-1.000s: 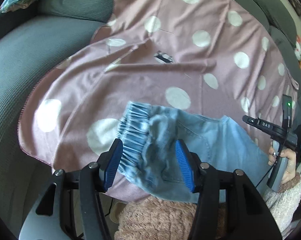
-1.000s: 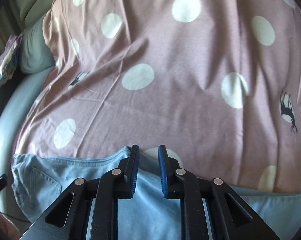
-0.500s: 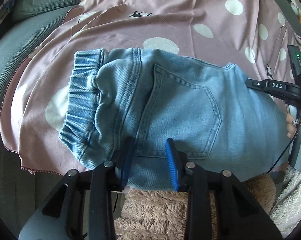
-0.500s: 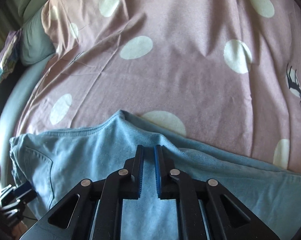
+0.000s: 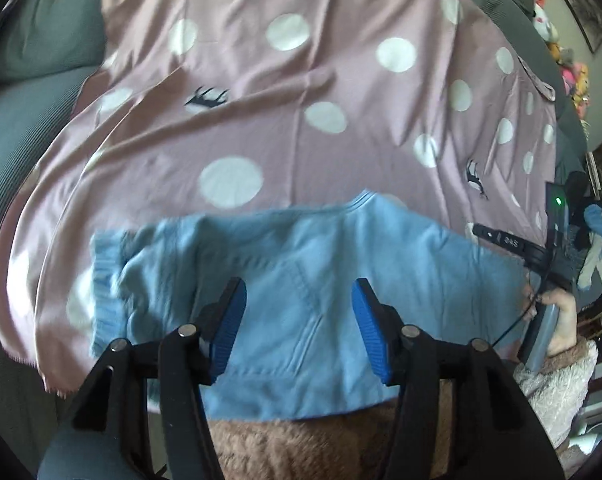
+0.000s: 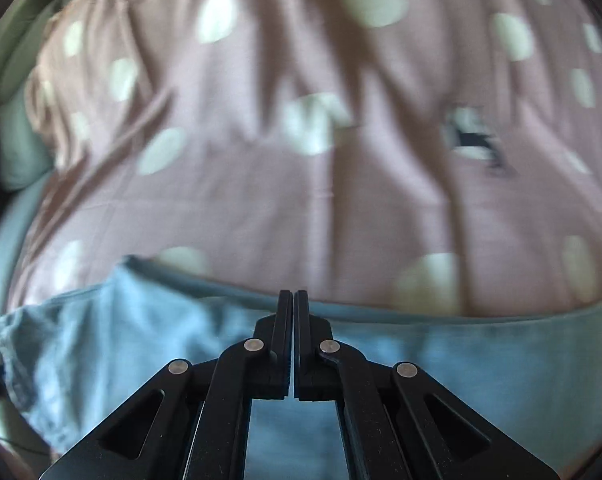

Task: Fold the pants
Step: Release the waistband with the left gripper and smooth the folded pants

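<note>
below the hand-held gripper point(image 5: 299, 320) lie pants point(image 5: 301, 264).

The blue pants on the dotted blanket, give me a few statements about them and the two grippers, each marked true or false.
1. The pants lie on a pink blanket with white dots. True.
2. The left gripper is clamped shut. False: its blue pads stand apart over the denim.
3. The right gripper is shut. True.
4. The elastic waistband lies on the right in the left wrist view. False: it is at the left.
5. The pants are red. False: light blue denim.
</note>
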